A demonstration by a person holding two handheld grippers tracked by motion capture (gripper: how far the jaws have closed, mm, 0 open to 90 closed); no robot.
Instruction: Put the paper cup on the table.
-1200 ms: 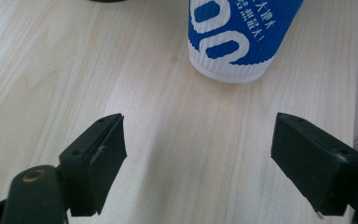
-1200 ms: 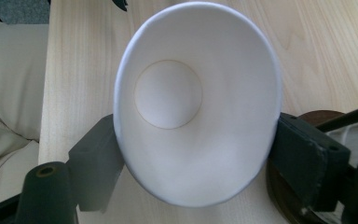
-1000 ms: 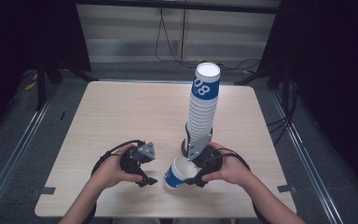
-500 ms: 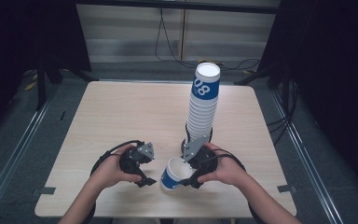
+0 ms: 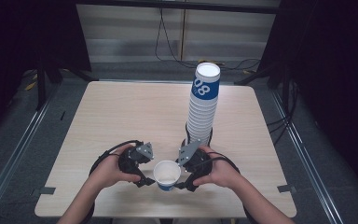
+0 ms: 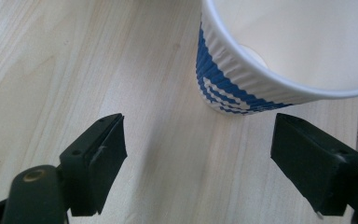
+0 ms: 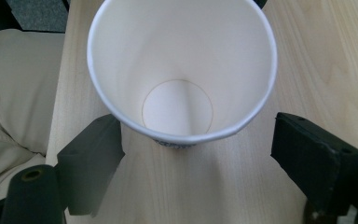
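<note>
Two tools flank a single paper cup (image 5: 167, 174) near the counter's (image 5: 121, 116) front edge, about midway along it. The left tool (image 5: 142, 179) has its jaws spread with nothing between them; in the left gripper view the cup's blue-and-white ribbed wall (image 6: 223, 84) stands beyond and to one side of the pads, apart from both. The right tool (image 5: 182, 183) has just been opening its jaws: in the right gripper view the cup (image 7: 182, 70) sits between the pads, one pad close under the rim and the other well clear, so nothing is pinched. The cup stands upright on its base, mouth facing up, long axis vertical, empty inside. The step in hand looks like releasing the set-down cup, and doing it well probably means drawing the right tool straight back along its own jaws, keeping both pads off the rim so the light cup is not dragged or tipped toward the front edge. The left tool is best held still beside it as a guard. Farther back, toward the counter's right side, a tall stack of cups (image 5: 202, 107) rises upside down, base on top, leaning slightly, near enough that a careless lift of the right hand could brush it.
</note>
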